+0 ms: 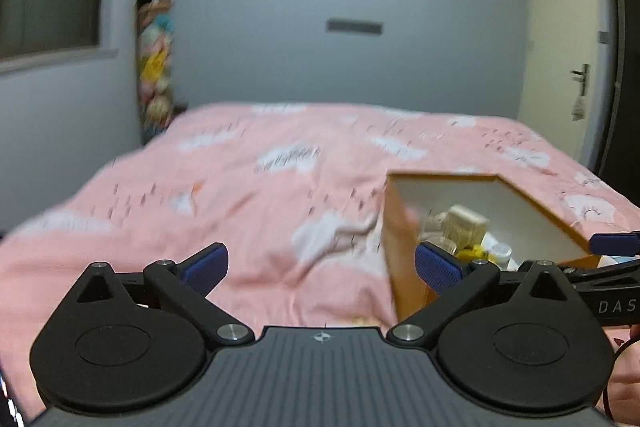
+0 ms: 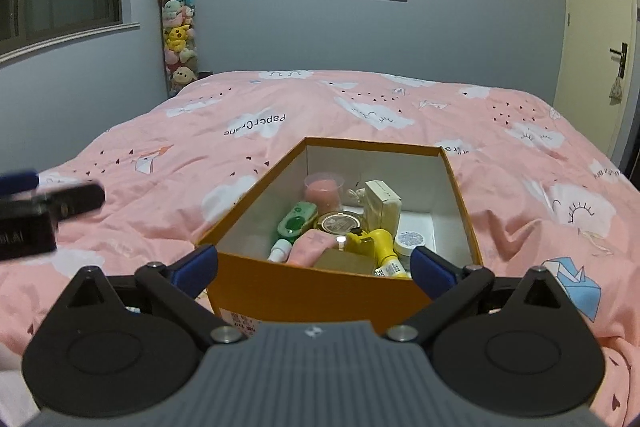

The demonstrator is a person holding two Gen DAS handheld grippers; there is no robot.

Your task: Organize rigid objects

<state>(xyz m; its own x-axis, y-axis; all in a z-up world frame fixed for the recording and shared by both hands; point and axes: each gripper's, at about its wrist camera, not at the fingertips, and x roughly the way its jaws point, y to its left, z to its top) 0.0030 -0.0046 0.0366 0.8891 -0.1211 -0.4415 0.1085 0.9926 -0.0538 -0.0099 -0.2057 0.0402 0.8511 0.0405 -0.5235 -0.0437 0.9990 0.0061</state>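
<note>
Orange, white-lined box point(image 2: 320, 291) of small items on pink bed point(image 2: 360, 115); left tool point(image 1: 320, 267) and right tool point(image 2: 314, 265) both spread, empty.

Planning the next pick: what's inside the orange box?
The orange box holds a pink cup, green bottle, round tin, cream carton and yellow bottle; anything underneath is covered.

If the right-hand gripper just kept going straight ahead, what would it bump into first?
Most likely the near wall of the orange box, which sits between the open fingers of the right gripper. If it rode slightly higher, it would pass over into the items inside; depth is uncertain.
</note>
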